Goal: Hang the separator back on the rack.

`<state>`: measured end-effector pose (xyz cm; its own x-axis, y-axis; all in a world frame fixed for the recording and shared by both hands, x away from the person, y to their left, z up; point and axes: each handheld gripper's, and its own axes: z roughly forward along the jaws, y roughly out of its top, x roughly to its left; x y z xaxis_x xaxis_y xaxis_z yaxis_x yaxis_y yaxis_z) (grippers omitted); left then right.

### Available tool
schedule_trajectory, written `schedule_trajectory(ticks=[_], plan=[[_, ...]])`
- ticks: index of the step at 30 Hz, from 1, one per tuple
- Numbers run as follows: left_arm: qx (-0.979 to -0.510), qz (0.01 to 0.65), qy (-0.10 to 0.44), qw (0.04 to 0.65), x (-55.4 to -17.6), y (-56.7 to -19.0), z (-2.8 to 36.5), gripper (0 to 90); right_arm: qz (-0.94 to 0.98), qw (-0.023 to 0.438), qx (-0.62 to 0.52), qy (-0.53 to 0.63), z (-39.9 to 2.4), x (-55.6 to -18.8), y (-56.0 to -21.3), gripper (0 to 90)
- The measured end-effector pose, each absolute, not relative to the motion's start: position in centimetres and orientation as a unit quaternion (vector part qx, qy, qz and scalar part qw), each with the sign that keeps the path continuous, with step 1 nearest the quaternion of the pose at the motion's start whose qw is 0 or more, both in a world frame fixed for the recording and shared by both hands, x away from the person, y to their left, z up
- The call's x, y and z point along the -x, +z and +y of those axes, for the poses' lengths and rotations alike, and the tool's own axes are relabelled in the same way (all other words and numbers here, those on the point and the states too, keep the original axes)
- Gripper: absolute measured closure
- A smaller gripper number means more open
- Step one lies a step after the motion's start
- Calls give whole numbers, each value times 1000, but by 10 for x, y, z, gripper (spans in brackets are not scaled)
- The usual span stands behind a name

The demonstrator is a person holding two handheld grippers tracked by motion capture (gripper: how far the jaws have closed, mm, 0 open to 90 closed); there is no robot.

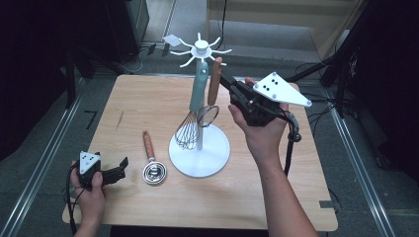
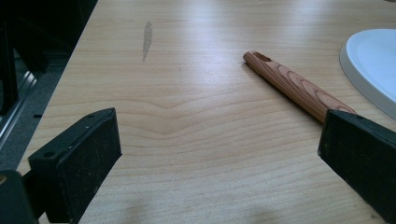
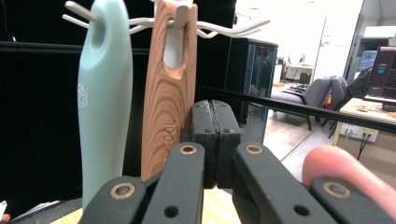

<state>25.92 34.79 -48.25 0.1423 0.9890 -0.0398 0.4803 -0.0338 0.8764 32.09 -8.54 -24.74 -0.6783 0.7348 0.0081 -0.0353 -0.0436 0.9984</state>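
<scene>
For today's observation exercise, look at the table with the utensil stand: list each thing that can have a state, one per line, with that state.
Left gripper: open, empty, low over the table.
Right gripper: shut, holding nothing, beside the hanging wooden handle.
Whisk: hanging on the stand by its mint handle.
Wooden-handled strainer: hanging on a hook.
Wooden-handled utensil: lying flat on the table.
Stand: upright.

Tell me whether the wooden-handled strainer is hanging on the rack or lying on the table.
Hanging. The strainer hangs upright from a hook of the white rack, beside the whisk; the hook passes through its handle hole.
</scene>
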Motion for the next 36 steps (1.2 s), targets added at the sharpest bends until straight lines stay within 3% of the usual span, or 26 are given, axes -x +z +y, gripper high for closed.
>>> schedule_trajectory(ticks=[26, 36], plan=[[-642, 573, 324, 393, -259, -483, 347, 34, 653, 277, -240, 663, -56, -306, -248, 900], [-643, 574, 327, 386, -260, -483, 345, 48, 647, 282, -258, 660, -67, -310, -257, 900]])
